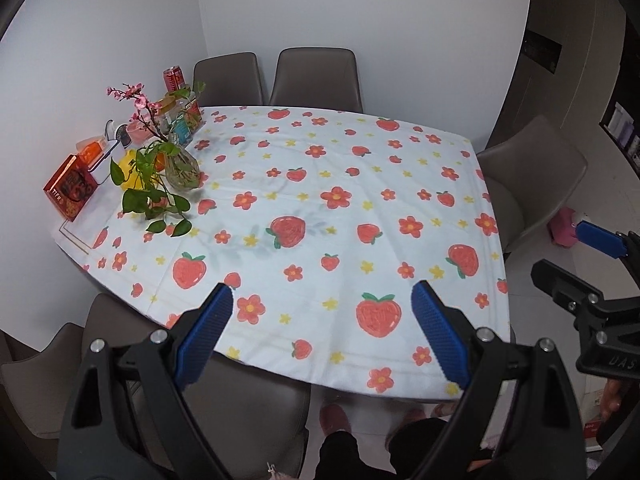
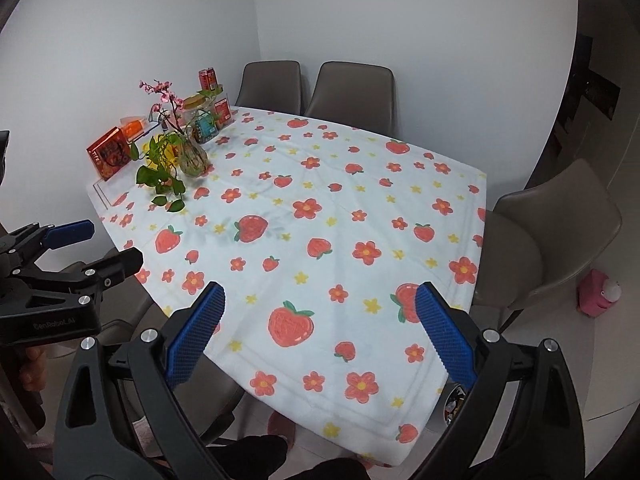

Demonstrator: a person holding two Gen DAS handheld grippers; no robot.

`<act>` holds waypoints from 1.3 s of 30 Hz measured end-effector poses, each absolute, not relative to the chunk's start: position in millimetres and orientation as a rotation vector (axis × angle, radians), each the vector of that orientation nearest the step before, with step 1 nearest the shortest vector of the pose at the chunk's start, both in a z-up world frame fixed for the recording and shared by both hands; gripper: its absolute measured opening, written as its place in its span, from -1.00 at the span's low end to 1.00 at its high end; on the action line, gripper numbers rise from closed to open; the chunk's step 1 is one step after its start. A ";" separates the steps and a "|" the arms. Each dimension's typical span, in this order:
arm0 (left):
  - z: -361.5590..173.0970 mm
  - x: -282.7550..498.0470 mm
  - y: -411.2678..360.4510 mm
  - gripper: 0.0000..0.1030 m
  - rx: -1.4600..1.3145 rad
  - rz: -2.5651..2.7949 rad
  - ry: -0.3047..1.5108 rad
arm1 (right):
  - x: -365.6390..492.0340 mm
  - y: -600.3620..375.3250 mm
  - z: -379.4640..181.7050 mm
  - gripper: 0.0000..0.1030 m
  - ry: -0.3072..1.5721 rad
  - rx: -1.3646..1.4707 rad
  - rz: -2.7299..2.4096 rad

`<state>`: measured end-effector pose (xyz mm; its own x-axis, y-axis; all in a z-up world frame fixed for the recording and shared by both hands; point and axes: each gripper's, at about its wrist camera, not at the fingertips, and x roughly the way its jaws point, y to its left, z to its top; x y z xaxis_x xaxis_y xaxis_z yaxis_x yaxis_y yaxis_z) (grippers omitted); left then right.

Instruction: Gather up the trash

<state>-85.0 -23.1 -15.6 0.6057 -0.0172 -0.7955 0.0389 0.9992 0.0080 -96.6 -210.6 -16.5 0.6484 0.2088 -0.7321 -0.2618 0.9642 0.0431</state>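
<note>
A table with a strawberry-print cloth (image 1: 320,184) fills both views (image 2: 340,208). Its middle and near part hold no loose trash that I can see. My left gripper (image 1: 322,292) is open and empty, held above the table's near edge; it also shows at the left of the right wrist view (image 2: 108,246). My right gripper (image 2: 320,292) is open and empty above the near edge; it shows at the right of the left wrist view (image 1: 568,254). A red can (image 1: 173,78) stands at the far left corner among other items; it also shows in the right wrist view (image 2: 207,77).
At the far left stand a glass vase with a green plant (image 1: 182,168), pink blossoms (image 1: 136,100), a red box (image 1: 70,188), jars and packets (image 1: 184,120). Grey chairs (image 1: 316,76) ring the table. A pink object (image 2: 600,292) lies on the floor right.
</note>
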 end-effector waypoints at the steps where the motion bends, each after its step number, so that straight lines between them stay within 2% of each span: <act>1: -15.0 -85.9 -18.3 0.76 0.022 -0.031 0.920 | -96.2 -207.2 -15.2 0.80 0.826 -0.069 0.266; 13: -5.3 -91.1 3.7 0.76 -0.028 -0.002 0.933 | -91.6 -193.6 -3.1 0.81 0.821 -0.091 0.279; 39: 8.2 -89.9 -3.3 0.76 -0.032 -0.014 0.909 | -95.1 -193.2 3.4 0.81 0.797 -0.083 0.275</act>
